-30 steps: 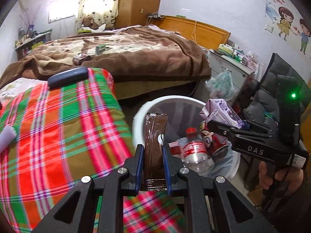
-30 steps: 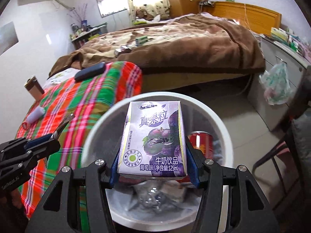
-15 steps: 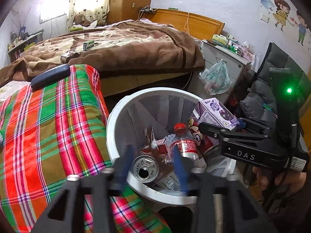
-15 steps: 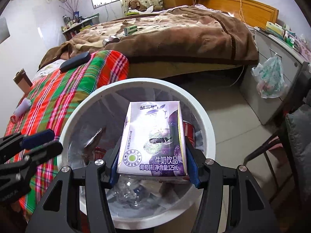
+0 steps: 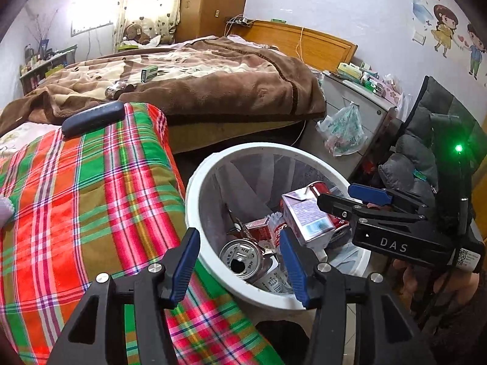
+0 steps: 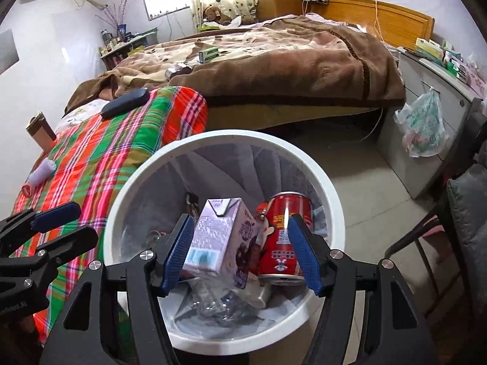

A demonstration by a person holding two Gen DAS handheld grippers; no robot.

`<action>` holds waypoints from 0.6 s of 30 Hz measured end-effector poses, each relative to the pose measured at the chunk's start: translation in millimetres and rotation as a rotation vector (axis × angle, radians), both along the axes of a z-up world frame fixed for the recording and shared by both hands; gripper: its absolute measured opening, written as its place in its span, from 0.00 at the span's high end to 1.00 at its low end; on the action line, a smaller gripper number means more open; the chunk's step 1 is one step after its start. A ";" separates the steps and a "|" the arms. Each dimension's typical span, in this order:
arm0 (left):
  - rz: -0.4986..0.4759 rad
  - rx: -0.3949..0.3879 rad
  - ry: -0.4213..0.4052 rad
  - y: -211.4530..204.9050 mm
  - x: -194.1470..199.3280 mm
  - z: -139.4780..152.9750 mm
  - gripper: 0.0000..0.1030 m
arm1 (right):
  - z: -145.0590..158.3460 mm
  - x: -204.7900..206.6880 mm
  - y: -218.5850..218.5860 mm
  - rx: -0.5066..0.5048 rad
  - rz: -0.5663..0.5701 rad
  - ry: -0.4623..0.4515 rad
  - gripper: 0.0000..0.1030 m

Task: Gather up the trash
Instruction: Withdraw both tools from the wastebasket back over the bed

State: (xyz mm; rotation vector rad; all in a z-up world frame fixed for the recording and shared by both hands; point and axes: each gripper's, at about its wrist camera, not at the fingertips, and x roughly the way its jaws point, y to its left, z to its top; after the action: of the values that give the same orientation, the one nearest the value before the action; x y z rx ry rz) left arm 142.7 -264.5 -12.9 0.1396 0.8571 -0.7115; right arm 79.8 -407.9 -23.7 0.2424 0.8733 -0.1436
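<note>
A white bin [image 5: 194,200] [image 6: 121,200] stands beside the bed and holds a red can [image 6: 286,222], a silver can [image 5: 242,255] and a clear bottle. My left gripper [image 5: 240,266] [image 6: 86,223] hovers open over the bin's near rim with nothing between its fingers. My right gripper [image 6: 242,252] [image 5: 334,194] hangs over the bin and its jaws are opening. A purple milk carton [image 6: 219,243] [image 5: 304,219] sits tilted between them, loose from the right pad and dropping onto the trash.
A plaid blanket [image 5: 76,197] lies left of the bin with a dark case [image 5: 92,118] on it. A green box [image 5: 149,73] and a crushed can [image 5: 117,88] rest on the brown bed. A cabinet with a hanging plastic bag [image 5: 341,130] and a padded chair [image 5: 426,152] stand to the right.
My left gripper opened and let go of the brown wrapper, which is gone from its fingers. My right jaws widened and the purple carton tipped and sank toward the bin.
</note>
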 end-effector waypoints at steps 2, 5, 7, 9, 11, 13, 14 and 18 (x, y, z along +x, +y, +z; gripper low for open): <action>0.007 -0.001 -0.005 4.6 -1.0 2.3 0.48 | 1.2 0.4 3.0 0.001 0.006 -0.006 0.36; 0.021 -0.006 -0.007 12.1 -1.5 5.0 0.48 | 3.4 1.2 7.7 0.001 0.012 -0.014 0.36; 0.033 -0.012 -0.011 18.8 -1.9 7.6 0.48 | 4.8 1.8 11.4 0.006 0.020 -0.020 0.36; 0.045 -0.012 -0.018 26.3 -2.3 9.6 0.48 | 5.4 2.4 15.6 0.003 0.024 -0.021 0.36; 0.054 -0.014 -0.020 33.4 -2.3 10.9 0.48 | 5.7 3.5 19.9 0.003 0.029 -0.021 0.36; 0.064 -0.016 -0.023 40.6 -2.6 12.1 0.48 | 6.2 4.3 23.7 0.006 0.034 -0.023 0.36; 0.070 -0.018 -0.024 44.2 -2.5 12.7 0.48 | 6.6 4.3 26.2 0.008 0.037 -0.025 0.36; 0.097 -0.022 -0.034 59.3 -2.4 15.6 0.48 | 9.3 5.9 35.3 0.009 0.057 -0.036 0.36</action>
State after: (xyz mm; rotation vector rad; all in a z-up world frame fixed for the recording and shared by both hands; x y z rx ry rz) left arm 140.3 -205.2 2.7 0.0892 0.8180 -0.6259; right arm 85.7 -372.7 -14.4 0.2275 0.8441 -0.0822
